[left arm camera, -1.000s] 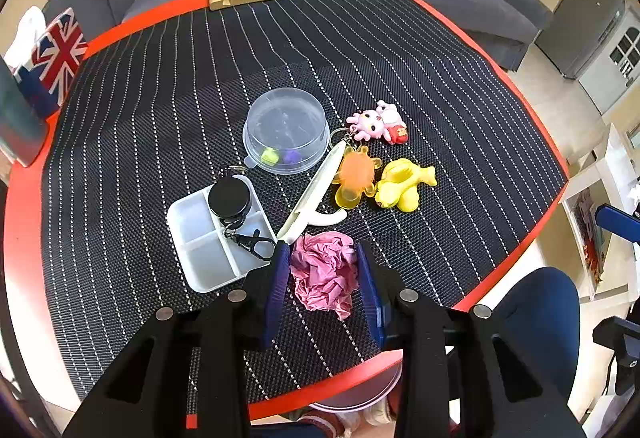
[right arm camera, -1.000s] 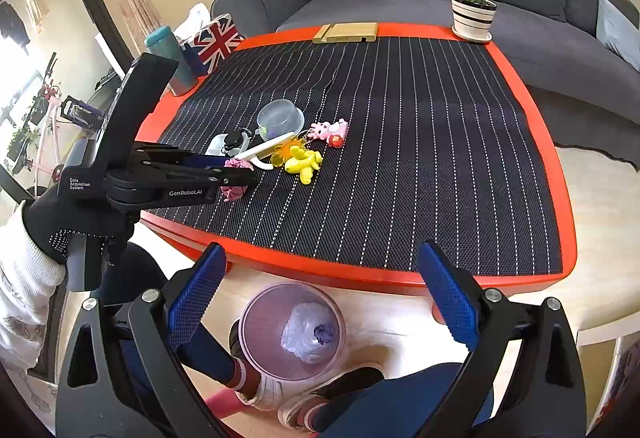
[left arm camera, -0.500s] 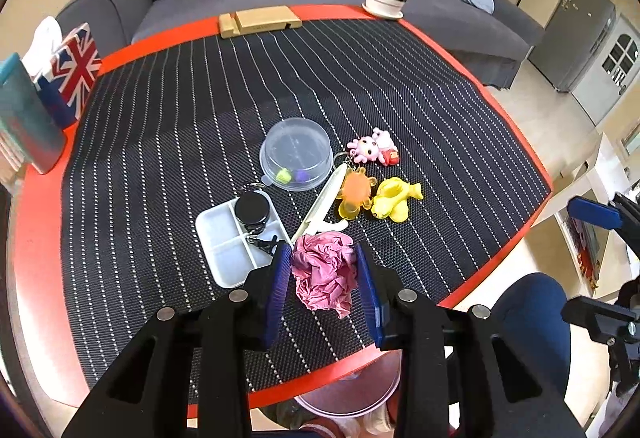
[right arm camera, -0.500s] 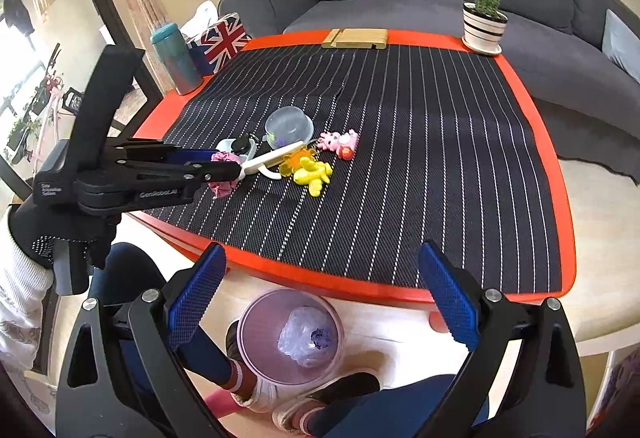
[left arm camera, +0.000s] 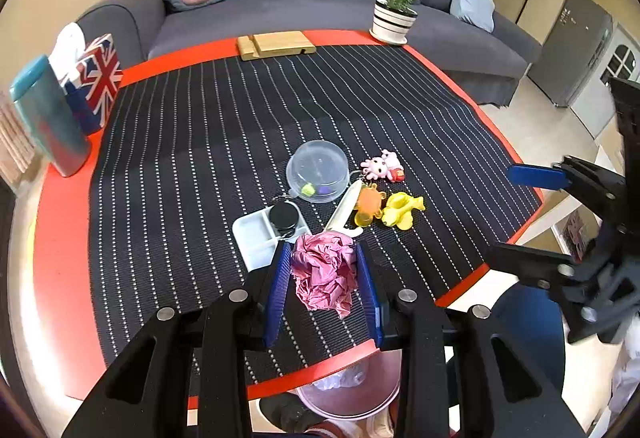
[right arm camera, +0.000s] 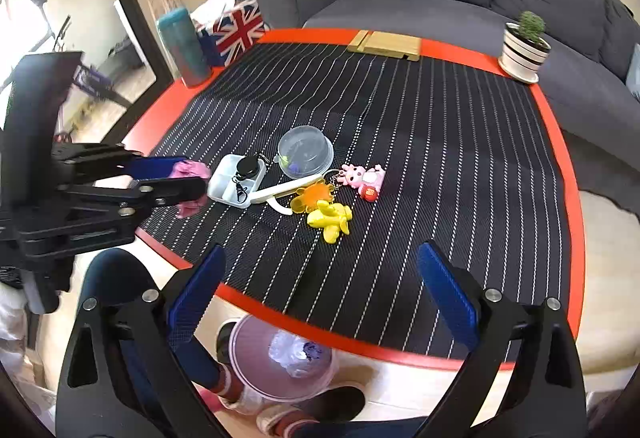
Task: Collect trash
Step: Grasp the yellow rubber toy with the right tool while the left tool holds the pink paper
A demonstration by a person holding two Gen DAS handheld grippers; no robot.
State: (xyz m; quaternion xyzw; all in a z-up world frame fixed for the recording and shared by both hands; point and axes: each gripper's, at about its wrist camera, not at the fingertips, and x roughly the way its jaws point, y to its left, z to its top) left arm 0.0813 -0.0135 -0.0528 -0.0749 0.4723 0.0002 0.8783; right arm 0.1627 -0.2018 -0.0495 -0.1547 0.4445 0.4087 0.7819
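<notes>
My left gripper [left arm camera: 323, 280] pinches the crumpled pink paper [left arm camera: 325, 278] between its pads, above the mat; my right gripper [right arm camera: 320, 292] gapes wide, empty. The bin [right arm camera: 280, 362] sits below the right jaws. A loose corner could slip free mid-carry.

Crumpled pink paper wad [left arm camera: 325, 274]; matt woven striped mat [left arm camera: 224, 126]; glossy clear plastic lid [left arm camera: 318, 170]; wooden stand [left arm camera: 275, 44].
</notes>
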